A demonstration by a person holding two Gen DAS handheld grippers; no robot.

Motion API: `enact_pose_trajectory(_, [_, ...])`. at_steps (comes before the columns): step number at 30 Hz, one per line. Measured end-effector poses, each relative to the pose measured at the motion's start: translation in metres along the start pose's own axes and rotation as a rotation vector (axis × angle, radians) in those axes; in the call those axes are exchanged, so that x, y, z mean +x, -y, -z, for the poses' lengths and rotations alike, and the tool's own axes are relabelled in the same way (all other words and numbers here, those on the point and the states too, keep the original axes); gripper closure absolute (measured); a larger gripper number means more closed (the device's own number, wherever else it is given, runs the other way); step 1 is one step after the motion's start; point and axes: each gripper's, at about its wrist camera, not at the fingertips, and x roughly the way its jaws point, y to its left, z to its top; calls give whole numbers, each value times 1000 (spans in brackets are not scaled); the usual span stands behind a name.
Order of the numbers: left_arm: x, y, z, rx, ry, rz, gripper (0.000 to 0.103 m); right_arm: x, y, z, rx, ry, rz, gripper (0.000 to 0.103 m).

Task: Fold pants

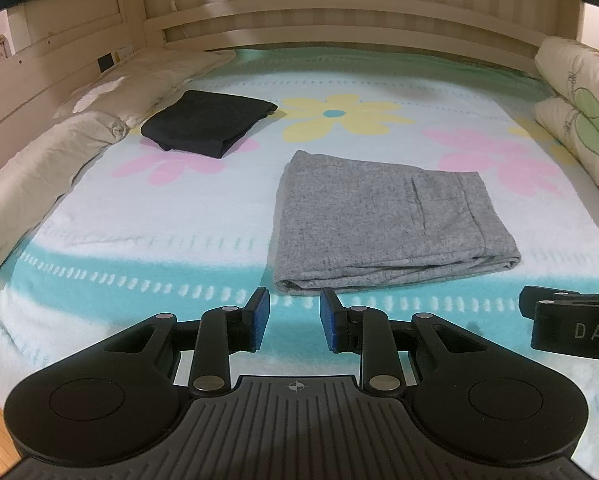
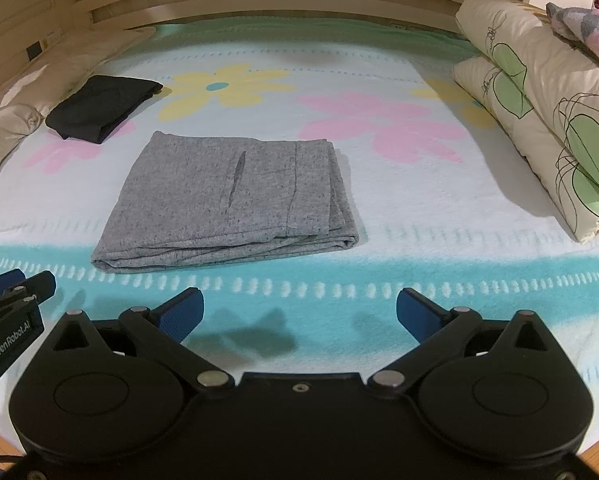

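Note:
Grey pants [image 1: 387, 220] lie folded into a flat rectangle on the flowered bed cover [image 1: 159, 232]; they also show in the right wrist view [image 2: 231, 204]. My left gripper [image 1: 293, 320] is open and empty, hovering just in front of the pants' near edge. My right gripper [image 2: 299, 316] is wide open and empty, in front of the pants and to their right. Part of the right gripper shows at the left view's right edge [image 1: 571, 320], and part of the left gripper shows at the right view's left edge [image 2: 11, 304].
Folded black pants [image 1: 207, 122] lie at the back left, also in the right wrist view [image 2: 101, 106]. Beige pillows [image 1: 39, 168] line the left side. A folded quilt with green leaves [image 2: 539, 112] sits on the right. A wooden headboard [image 1: 339, 12] stands behind.

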Motion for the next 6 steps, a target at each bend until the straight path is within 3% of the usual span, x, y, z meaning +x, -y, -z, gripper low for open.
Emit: enact_pose_trajectory(6, [-1,1,1,7,9,-1,76,0,0,0,0,-1,0,1])
